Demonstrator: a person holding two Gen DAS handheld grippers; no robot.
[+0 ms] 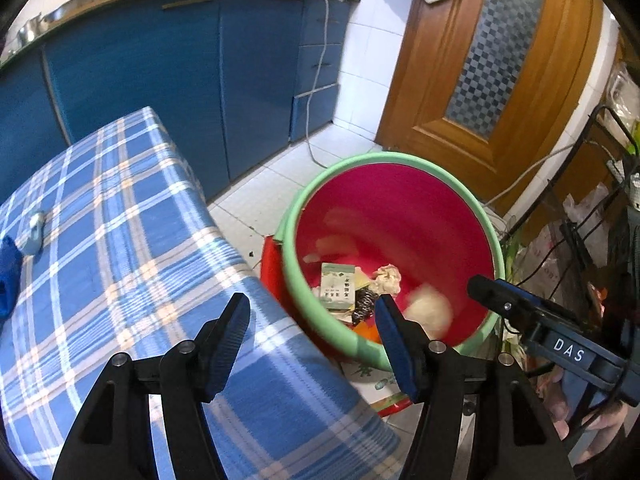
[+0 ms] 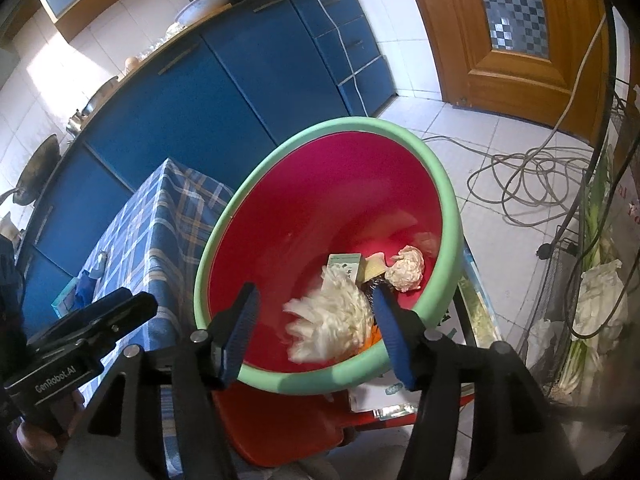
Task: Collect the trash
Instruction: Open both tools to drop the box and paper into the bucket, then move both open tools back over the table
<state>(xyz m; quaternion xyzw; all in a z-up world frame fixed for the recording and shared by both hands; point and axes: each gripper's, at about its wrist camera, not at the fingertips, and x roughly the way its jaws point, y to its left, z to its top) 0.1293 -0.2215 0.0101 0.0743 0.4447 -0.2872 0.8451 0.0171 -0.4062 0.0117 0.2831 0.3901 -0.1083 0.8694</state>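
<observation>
A red bin with a green rim (image 1: 316, 292) (image 2: 448, 184) stands beside the table with the blue plaid cloth (image 1: 120, 280) (image 2: 160, 216). In it lie a small green-white box (image 1: 338, 286) (image 2: 346, 264) and a crumpled paper ball (image 1: 387, 278) (image 2: 408, 268). A blurred white tissue wad (image 2: 332, 320) (image 1: 428, 308) is over the bin's inside, between my right gripper's (image 2: 316, 332) fingers in the picture, with neither pad pressing it; that gripper is open. My left gripper (image 1: 314, 340) is open and empty over the table's edge and the bin's rim. Each gripper shows in the other's view: right gripper (image 1: 520, 308), left gripper (image 2: 100, 320).
A small grey object (image 1: 36, 232) and a blue item (image 1: 8, 276) lie on the table. The bin rests on a red stand (image 2: 280, 432). Blue cabinets (image 1: 160, 80) are behind, a wooden door (image 1: 480, 80) to the right. Cables (image 2: 528, 176) coil on the tiled floor; a wire rack with bags (image 2: 600, 300) stands at right.
</observation>
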